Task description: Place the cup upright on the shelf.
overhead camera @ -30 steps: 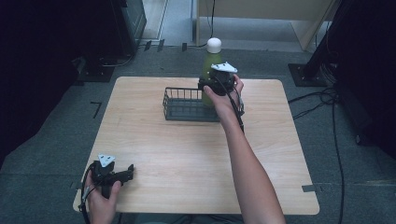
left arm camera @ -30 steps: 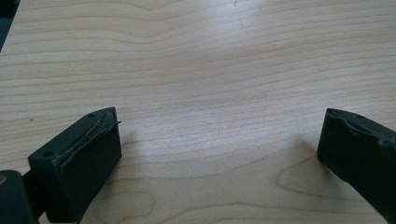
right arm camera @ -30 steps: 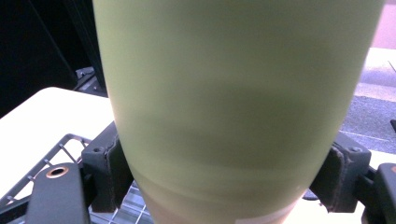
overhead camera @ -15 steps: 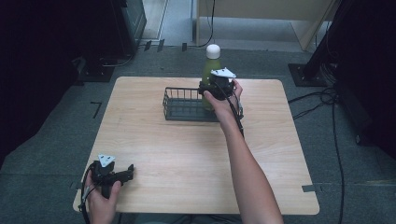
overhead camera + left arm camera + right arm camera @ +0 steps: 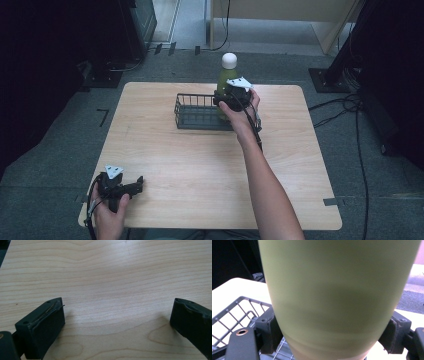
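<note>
A green bottle (image 5: 224,76) with a white cap stands upright at the right end of a dark wire basket (image 5: 196,112) on the far side of the wooden table (image 5: 200,165). My right gripper (image 5: 226,96) is shut on the bottle's body; in the right gripper view the bottle (image 5: 337,295) sits between both black pads (image 5: 268,333), with the basket's wire (image 5: 234,312) below and to the left. My left gripper (image 5: 136,185) rests near the table's front left corner, open, with bare wood between its fingers (image 5: 47,322).
A pale cabinet (image 5: 280,20) stands beyond the table, and dark equipment (image 5: 75,40) fills the back left. Cables (image 5: 350,107) trail over the grey floor to the right. Bare wood spreads across the table's middle and right.
My right gripper and the bottle have come down a little, lowering the bottle into the basket's right end. The left gripper has stayed put.
</note>
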`<state>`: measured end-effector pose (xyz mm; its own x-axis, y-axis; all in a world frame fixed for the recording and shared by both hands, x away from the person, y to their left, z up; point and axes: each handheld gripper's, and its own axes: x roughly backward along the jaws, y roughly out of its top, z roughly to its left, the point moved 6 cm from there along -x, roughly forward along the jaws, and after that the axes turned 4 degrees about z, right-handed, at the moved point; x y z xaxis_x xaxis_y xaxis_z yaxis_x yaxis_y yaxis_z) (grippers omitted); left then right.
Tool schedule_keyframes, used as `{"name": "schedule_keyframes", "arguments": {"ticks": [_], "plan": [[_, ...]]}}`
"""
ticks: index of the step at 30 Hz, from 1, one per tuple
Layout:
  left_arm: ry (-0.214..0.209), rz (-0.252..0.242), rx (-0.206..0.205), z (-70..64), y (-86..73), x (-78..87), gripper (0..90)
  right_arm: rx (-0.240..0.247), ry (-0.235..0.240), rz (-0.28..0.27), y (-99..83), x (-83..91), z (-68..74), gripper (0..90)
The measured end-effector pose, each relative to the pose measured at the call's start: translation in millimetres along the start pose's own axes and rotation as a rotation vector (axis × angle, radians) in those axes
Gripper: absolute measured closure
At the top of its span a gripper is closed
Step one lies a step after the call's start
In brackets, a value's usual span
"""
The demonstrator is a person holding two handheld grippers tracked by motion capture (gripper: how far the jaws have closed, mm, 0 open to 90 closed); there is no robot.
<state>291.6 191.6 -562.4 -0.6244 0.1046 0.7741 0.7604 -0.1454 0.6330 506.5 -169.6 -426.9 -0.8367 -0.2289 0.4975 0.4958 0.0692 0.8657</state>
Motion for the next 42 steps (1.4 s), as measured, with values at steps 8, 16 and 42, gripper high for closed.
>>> {"name": "schedule_keyframes", "arguments": {"ticks": [8,16,42], "plan": [[0.000,0.000,0.001,-0.1,0.0,0.0,0.0,0.000,0.010,0.008,-0.7,0.7,0.0,18.5],[0.000,0.000,0.000,0.0,0.0,0.0,0.0,-0.014,0.041,0.031,-2.9,3.4,-3.1,12.6],[0.000,0.000,0.000,0.0,0.0,0.0,0.0,-0.001,0.065,0.026,-16.5,46.5,-18.6,10.1]]}}
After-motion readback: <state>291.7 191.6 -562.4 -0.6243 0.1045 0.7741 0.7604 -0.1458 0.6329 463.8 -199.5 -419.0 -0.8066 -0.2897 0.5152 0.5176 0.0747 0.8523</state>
